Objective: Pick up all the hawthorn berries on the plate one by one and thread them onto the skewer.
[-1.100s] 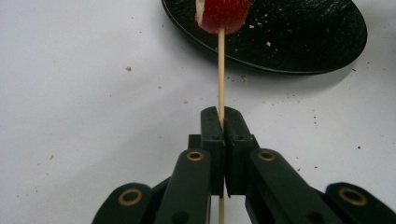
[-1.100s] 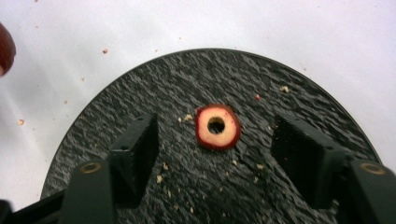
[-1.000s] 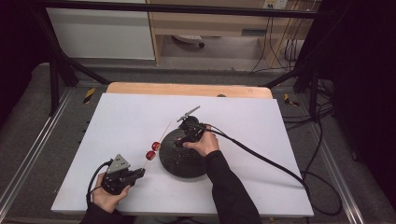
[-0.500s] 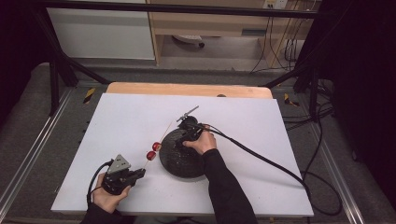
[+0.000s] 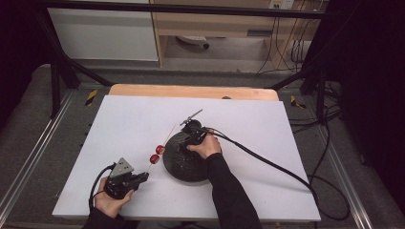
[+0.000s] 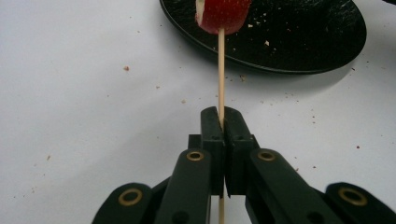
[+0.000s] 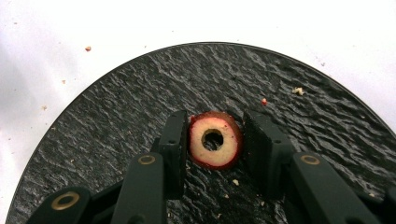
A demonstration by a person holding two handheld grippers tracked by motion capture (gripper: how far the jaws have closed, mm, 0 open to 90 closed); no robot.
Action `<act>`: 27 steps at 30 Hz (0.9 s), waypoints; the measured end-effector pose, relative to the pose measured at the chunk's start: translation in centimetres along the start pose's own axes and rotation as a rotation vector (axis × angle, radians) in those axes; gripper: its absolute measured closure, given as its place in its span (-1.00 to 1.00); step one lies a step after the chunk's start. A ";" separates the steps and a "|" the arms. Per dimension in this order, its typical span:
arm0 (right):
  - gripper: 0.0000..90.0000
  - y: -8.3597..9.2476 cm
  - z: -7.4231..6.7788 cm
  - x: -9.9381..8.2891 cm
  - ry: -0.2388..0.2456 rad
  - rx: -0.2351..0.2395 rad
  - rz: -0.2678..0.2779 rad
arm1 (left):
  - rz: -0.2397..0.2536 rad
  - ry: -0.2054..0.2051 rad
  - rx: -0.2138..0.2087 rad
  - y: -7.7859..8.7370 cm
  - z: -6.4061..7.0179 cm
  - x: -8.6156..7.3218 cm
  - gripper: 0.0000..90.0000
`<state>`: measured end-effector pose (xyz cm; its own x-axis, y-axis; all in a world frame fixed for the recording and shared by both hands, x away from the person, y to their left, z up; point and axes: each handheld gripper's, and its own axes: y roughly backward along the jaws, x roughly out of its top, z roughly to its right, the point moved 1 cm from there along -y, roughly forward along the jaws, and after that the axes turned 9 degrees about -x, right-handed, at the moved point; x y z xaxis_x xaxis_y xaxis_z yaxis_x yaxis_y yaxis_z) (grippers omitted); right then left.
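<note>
**Skewer clamped at left, cored fruit slice between the right fingers**

From the high view, the left gripper (image 5: 141,178) sits at the near-left of the white bench (image 5: 267,129) and holds a thin wooden skewer (image 5: 165,140) that slants up and away, carrying two red fruit pieces (image 5: 156,153) just beside the round black textured plate (image 5: 184,169). The right gripper (image 5: 185,143) reaches down over that plate.

The left gripper view gives what the high view cannot: its fingers (image 6: 212,128) are clenched tight on the skewer (image 6: 221,70), with a red fruit piece (image 6: 222,14) threaded further up, over the plate's rim (image 6: 280,60).

The right gripper view adds a detail hidden under the hand from above: a round, red-skinned, pale-fleshed slice with a cored hole (image 7: 215,140) lies on the plate (image 7: 116,102) between the right fingers (image 7: 175,140). They have just been closing; one touches the slice's edge, while a narrow gap remains at the other.
</note>
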<state>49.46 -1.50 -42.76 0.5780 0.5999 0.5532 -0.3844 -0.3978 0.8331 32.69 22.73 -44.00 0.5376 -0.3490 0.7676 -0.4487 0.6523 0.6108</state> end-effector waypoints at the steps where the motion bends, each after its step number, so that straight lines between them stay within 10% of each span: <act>1: 0.38 0.0 0.0 0.0 -0.001 -0.001 0.000 | 0.001 0.000 0.000 0.0 0.0 0.0 0.96; 27: 0.39 3.5 -0.4 0.2 -0.059 0.010 0.004 | -0.001 -0.009 -0.003 0.0 0.2 0.0 0.96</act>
<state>47.87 -2.49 -39.72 0.6183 0.5564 0.5552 -0.3797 -0.4070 0.8308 32.57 22.57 -43.94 0.5318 -0.3555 0.7687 -0.4462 0.6539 0.6110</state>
